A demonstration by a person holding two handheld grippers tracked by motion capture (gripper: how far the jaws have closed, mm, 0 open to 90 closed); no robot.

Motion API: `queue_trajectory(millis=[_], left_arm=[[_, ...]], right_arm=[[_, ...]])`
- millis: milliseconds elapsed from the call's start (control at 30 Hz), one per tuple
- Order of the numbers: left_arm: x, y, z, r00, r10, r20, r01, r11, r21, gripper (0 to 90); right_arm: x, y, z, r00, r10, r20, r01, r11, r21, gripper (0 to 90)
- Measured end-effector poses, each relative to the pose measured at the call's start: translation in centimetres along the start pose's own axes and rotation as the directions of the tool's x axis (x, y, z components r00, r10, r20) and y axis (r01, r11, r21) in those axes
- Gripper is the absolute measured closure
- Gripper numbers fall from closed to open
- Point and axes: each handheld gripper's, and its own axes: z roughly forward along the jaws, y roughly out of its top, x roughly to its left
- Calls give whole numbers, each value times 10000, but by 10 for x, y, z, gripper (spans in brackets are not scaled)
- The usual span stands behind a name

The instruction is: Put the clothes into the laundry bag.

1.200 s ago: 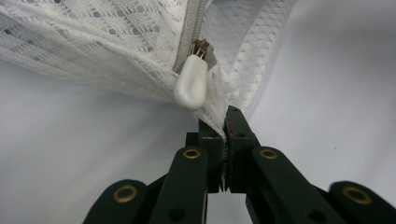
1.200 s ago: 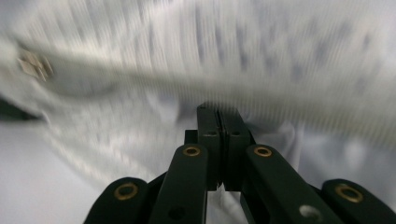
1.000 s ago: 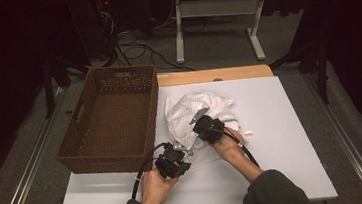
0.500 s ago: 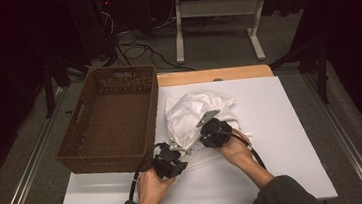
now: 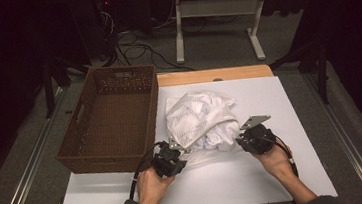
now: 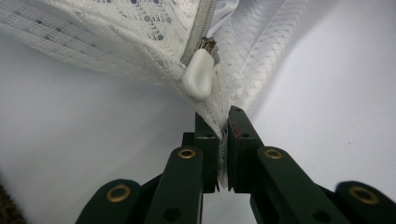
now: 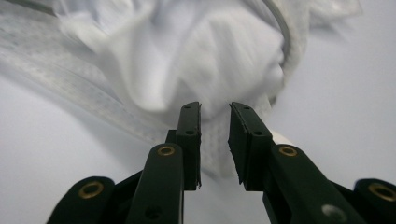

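Rightward across the worktop (image 5: 289, 96) went the right tongs (image 5: 245, 138), closing, seemingly empty; left tongs (image 6: 223, 140) pinch the crumpled white mesh bag (image 5: 200, 117).

Counts: 1 mesh bag (image 5: 198, 115), white, w/ 1 zip pull (image 6: 198, 79) on it. 1 bundle of white cloth (image 5: 221, 137) inside the bag; can't tell how many pieces. 1 basket (image 5: 108, 119), brown wicker. 1 table (image 5: 289, 101), white top. 2 grippers: left gripper (image 5: 174, 154), right gripper (image 5: 243, 138), each w/ 2 black jaws. 2 hands, 1 per gripper. 1 grey plate (image 5: 255, 121) seen on the right one.
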Motion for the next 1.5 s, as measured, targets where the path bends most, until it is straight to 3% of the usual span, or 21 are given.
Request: queue_trajectory(millis=[100, 200, 267, 433, 500, 667, 733, 800, 867, 967, 1100, 1233, 1300, 1500], left_arm=[[1, 0, 1, 10000, 84, 9, -84, 9999, 133, 843], [1, 0, 1, 9999, 102, 32, -102, 9998, 149, 842], [1, 0, 1, 10000, 60, 34, -60, 9999, 110, 842], [2, 0, 0, 10000, 23, 15, -23, 10000, 28, 841], [3, 0, -1, 10000, 33, 2, -33, 10000, 49, 843], [5, 0, -4, 9999, -164, 33, 165, 9998, -128, 847], [4, 0, -4, 10000, -54, 83, 55, 10000, -45, 846], [3, 1, 0, 10000, -36, 28, 36, 10000, 82, 845], [2, 1, 2, 9999, -77, -79, 78, 9998, 176, 839], [2, 3, -1, 9995, -248, -175, 250, 9996, 111, 786], [-3, 6, -12, 9978, -49, -659, 50, 10000, 19, 649], [-7, 8, -24, 9965, -233, -799, 206, 9992, -353, 593], [-10, 9, -26, 9960, -131, -881, 103, 9994, -325, 578], [-15, 10, -23, 9980, -290, -570, 261, 9983, -519, 493]], right_arm=[[-5, -6, 3, 9989, 328, 331, -330, 9994, 64, 726], [-4, -5, 11, 9975, 199, 684, -230, 9987, 453, 649], [-1, -4, 20, 9966, 77, 820, -145, 9964, 829, 652], [1, -3, 33, 9956, -290, 888, 176, 9918, 1263, 871], [0, -4, 30, 9953, -323, 914, 208, 9921, 1239, 891], [1, -17, 3, 9965, -412, 721, 335, 9939, 1054, 897], [1, -27, -4, 9980, -312, 551, 251, 9937, 1093, 896], [3, -35, -6, 9992, -196, 358, 152, 9926, 1201, 887], [9, -39, -5, 9988, -405, 272, 366, 9907, 1308, 816], [17, -31, -14, 9993, -355, 138, 346, 9972, 664, 699], [34, -12, -23, 9945, -1021, -235, 1021, 9948, -11, 674], [47, 1, -12, 9857, -1633, -418, 1639, 9864, 121, 675], [49, 6, -3, 9827, -1782, -504, 1797, 9833, 275, 676], [46, 16, 19, 9844, -1461, -978, 1524, 9865, 603, 689]])
